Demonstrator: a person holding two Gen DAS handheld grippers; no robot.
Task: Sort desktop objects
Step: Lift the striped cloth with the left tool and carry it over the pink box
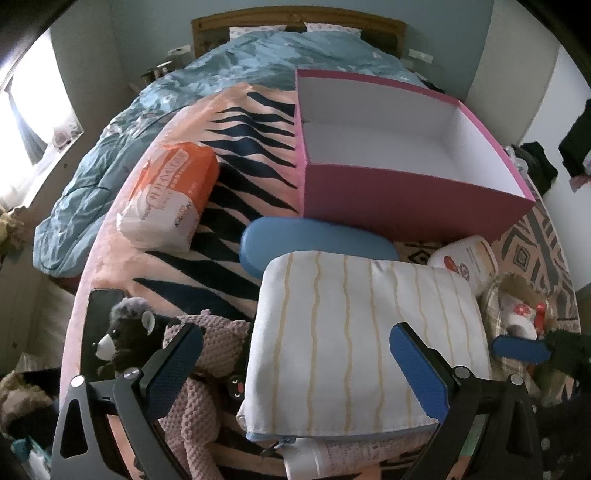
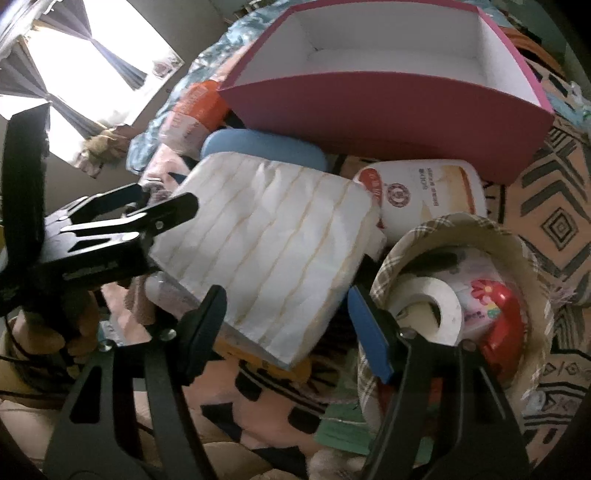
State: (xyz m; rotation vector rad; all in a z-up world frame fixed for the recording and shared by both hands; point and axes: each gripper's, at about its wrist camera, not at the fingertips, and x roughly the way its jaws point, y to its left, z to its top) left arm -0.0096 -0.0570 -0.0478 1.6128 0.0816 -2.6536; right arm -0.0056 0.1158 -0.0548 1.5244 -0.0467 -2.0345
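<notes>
Both tongs (image 1: 295,363) (image 2: 286,321) agape around striped pouch (image 1: 365,332); tape roll (image 2: 430,306) only in right view.

Both cameras sit on the grippers and look steeply down at the bed (image 1: 229,122), close to the things on it. The left view looks from the near left side toward the headboard (image 1: 295,22). The right view looks from the near right, toward the window (image 2: 81,74). Both views share the striped pouch (image 1: 362,332) (image 2: 266,258) and the pink box (image 1: 406,199) (image 2: 369,110).
</notes>
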